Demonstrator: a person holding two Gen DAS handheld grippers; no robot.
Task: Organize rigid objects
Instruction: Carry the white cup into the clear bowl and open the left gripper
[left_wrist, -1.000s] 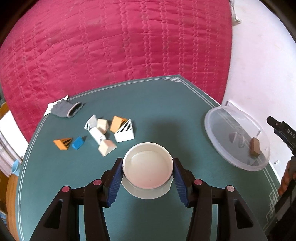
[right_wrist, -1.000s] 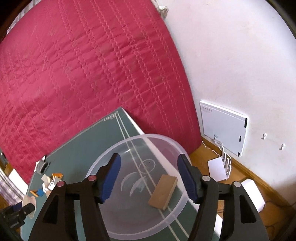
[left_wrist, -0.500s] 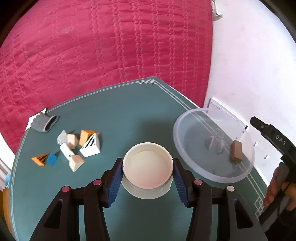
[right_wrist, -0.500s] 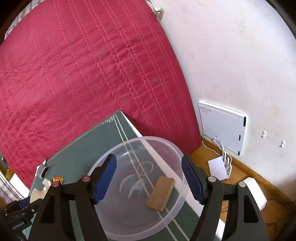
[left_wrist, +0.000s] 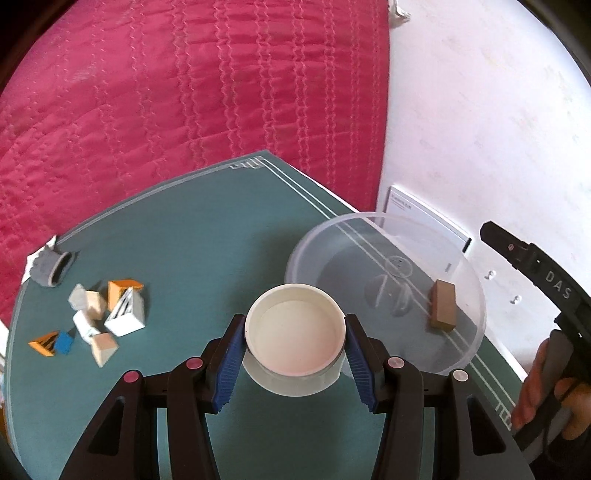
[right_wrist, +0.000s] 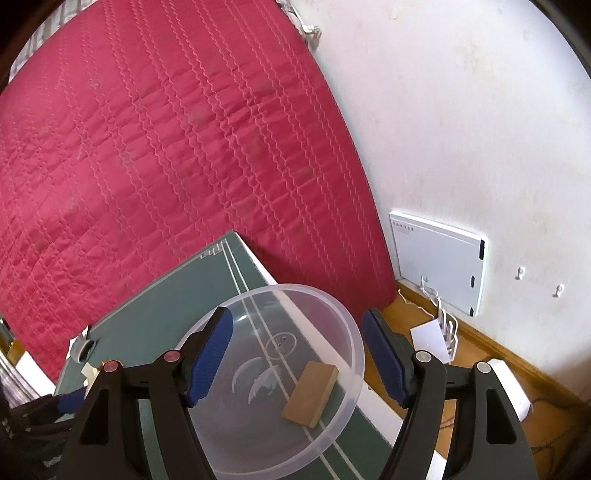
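My left gripper (left_wrist: 295, 334) is shut on a white round container (left_wrist: 293, 334) and holds it above the green table (left_wrist: 207, 236), right beside a clear plastic bowl (left_wrist: 469, 291). A brown wooden block (left_wrist: 442, 309) lies inside that bowl. My right gripper (right_wrist: 297, 354) is open and empty, hovering over the bowl (right_wrist: 354, 369), with the block (right_wrist: 310, 389) below it. The right gripper's body also shows in the left wrist view (left_wrist: 535, 269). Several small blocks (left_wrist: 110, 314), orange, white, blue and plain wood, lie in a cluster at the table's left.
A grey glove-like item (left_wrist: 51, 267) lies at the table's far left edge. A red quilt (left_wrist: 184, 92) hangs behind the table. A white wall (right_wrist: 461, 129) with a white box (right_wrist: 439, 258) is to the right, above the wooden floor (right_wrist: 517, 369).
My left gripper has carried the white container rightward, close to the clear bowl. My right gripper has opened wider and stayed over the bowl.
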